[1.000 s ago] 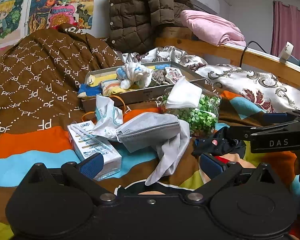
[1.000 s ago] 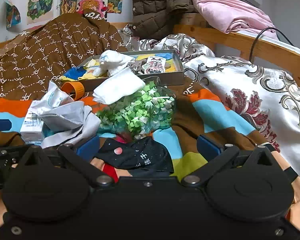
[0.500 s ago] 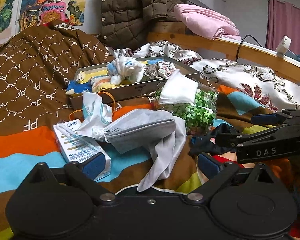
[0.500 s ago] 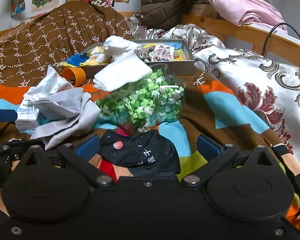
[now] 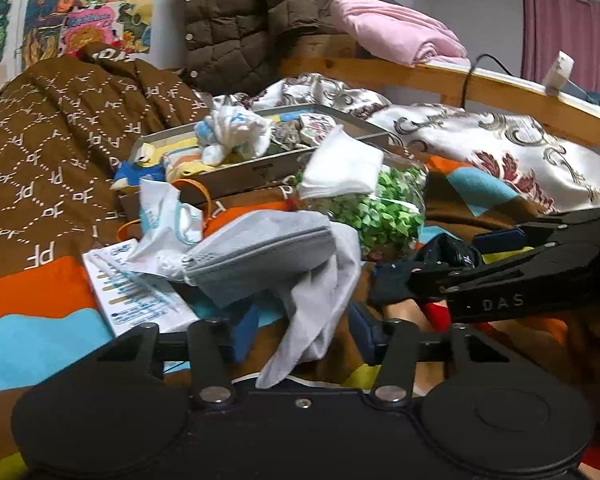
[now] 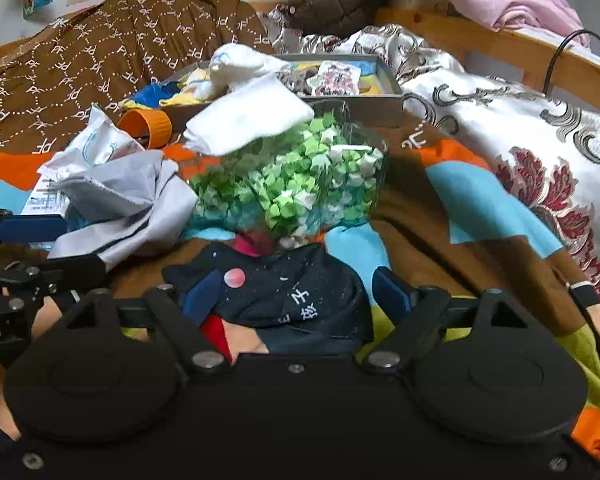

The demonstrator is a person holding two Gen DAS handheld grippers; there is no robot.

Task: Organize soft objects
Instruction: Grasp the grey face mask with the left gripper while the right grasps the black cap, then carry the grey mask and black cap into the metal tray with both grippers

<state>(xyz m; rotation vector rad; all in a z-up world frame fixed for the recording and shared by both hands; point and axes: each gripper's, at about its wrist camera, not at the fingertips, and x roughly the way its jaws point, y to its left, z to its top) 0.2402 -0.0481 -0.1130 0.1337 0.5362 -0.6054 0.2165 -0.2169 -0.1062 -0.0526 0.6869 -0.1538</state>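
Observation:
A pale grey cloth (image 5: 316, 312) hangs from the pile of face masks, down between the blue pads of my left gripper (image 5: 304, 332). The jaws are closing around it, with gaps still showing beside the cloth. A dark sock-like cloth (image 6: 292, 292) with a pink dot and white characters lies on the bedspread between the pads of my right gripper (image 6: 294, 296), whose jaws are also closing. In the left wrist view the right gripper (image 5: 444, 258) reaches in from the right over that dark cloth (image 5: 396, 276).
Behind the pile stand a clear bag of green paper stars (image 6: 300, 184) with a white folded cloth (image 6: 248, 120) on top, a grey tray (image 6: 380, 106) of socks, an orange ring (image 6: 148, 128) and a mask box (image 5: 140, 292). A wooden bed rail (image 5: 440, 76) runs along the back.
Both grippers have moved forward and down toward the pile. Both pairs of jaws have narrowed, the left around the grey cloth, the right around the dark cloth.

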